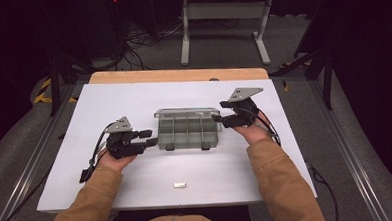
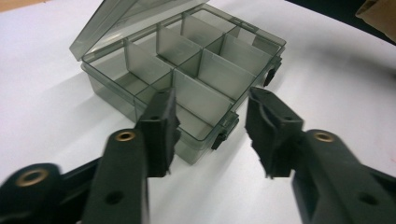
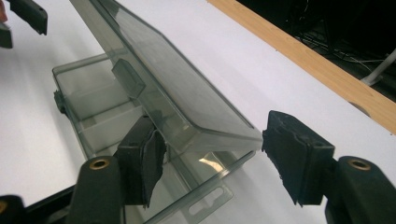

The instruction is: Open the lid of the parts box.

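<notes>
Organizer box (image 1: 187, 132) mid-table with lid (image 3: 187, 100) up and compartments empty, left gripper (image 1: 150, 138) and right gripper (image 1: 217, 118) both agape, holding nothing, flanking it; loading looks unstarted.

A smoky, see-through plastic box (image 1: 188, 131) is set mid-surface, its hinged lid (image 3: 163, 88) raised at the far edge. Inside, it is split by dividers (image 2: 205, 70) into compartments.

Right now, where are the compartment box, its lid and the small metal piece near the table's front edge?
compartment box (image 1: 187, 133): high view, on its divided interior.
lid (image 3: 177, 91): right gripper view, on the raised clear panel.
small metal piece (image 1: 179, 185): high view, on its middle.
</notes>
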The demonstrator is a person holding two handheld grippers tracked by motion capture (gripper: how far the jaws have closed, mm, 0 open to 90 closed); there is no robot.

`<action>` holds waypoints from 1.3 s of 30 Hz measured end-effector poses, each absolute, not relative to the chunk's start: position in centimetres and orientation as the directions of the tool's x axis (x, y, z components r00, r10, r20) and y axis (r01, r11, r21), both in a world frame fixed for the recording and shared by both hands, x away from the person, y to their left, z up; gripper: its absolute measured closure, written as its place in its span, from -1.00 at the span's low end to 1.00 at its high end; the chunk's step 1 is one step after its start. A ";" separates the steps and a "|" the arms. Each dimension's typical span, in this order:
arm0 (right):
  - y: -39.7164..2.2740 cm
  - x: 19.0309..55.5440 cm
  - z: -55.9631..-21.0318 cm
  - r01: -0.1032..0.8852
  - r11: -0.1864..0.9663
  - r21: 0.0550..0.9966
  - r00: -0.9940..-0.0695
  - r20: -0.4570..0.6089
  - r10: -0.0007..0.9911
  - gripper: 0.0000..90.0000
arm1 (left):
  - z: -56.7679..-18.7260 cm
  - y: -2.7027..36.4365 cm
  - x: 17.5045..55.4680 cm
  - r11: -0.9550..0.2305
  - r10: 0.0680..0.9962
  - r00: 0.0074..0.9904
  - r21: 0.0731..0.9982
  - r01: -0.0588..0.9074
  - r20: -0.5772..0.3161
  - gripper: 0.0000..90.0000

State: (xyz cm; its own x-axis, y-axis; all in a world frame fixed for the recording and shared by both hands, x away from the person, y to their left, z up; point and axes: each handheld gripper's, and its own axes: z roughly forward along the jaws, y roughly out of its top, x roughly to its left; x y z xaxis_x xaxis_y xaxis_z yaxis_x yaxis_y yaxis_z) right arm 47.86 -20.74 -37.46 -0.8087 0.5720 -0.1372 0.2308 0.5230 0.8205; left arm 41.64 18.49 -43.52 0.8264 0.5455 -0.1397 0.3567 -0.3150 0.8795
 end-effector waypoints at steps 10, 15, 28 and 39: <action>-20.4 49.6 -36.5 0.247 0.513 0.822 -0.808 -0.118 0.578 -0.04 | -43.5 19.6 40.9 -0.294 0.553 0.824 0.898 0.329 -0.121 -0.19; -20.4 50.4 -36.1 0.253 0.503 0.826 -0.803 -0.111 0.586 0.04 | -43.3 20.0 40.5 -0.287 0.556 0.823 0.904 0.317 -0.112 -0.32; -20.2 52.4 -36.2 0.275 0.480 0.833 -0.782 -0.097 0.616 0.22 | -43.1 21.0 40.0 -0.264 0.576 0.812 0.920 0.289 -0.090 -0.51; -19.9 54.1 -36.9 0.303 0.476 0.826 -0.766 -0.086 0.637 0.30 | -43.0 21.7 39.6 -0.261 0.590 0.804 0.926 0.275 -0.073 -0.54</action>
